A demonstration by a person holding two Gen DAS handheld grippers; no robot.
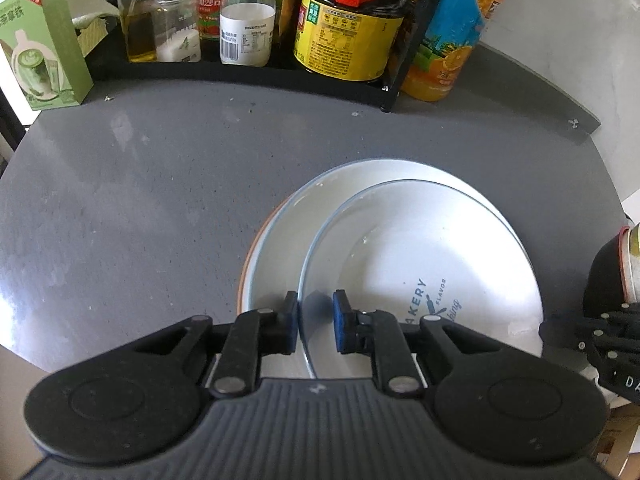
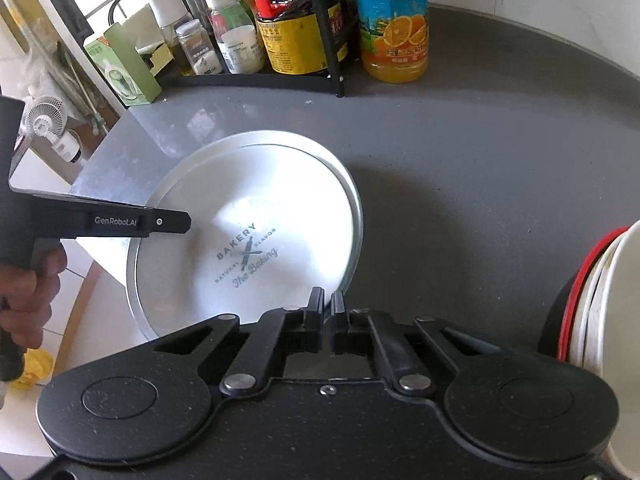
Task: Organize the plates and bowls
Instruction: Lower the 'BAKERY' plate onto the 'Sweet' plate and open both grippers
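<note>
On the grey counter, toward the near edge, a white printed plate rests inside a larger rimmed plate, offset toward 3 o'clock in the left wrist view. The left gripper straddles the upper plate's rim at 6 o'clock: its fingers stand partly apart, one pad outside the rim and one inside, with a visible gap, so nothing is clamped. The right gripper sits at the same plate's edge at roughly 5 o'clock in its own view; its fingers are nearly together with the rim between them, and the grip appears closed on the plate, though contact is hard to confirm. A second stack of bowls stands at 3 o'clock of the right view. A condiment rack with bottles occupies 12 o'clock.

The step in hand appears to be seating or centring the upper plate in the stack. The next move likely calls for closing the left fingers on the rim, or releasing and withdrawing without dragging the plate.
</note>
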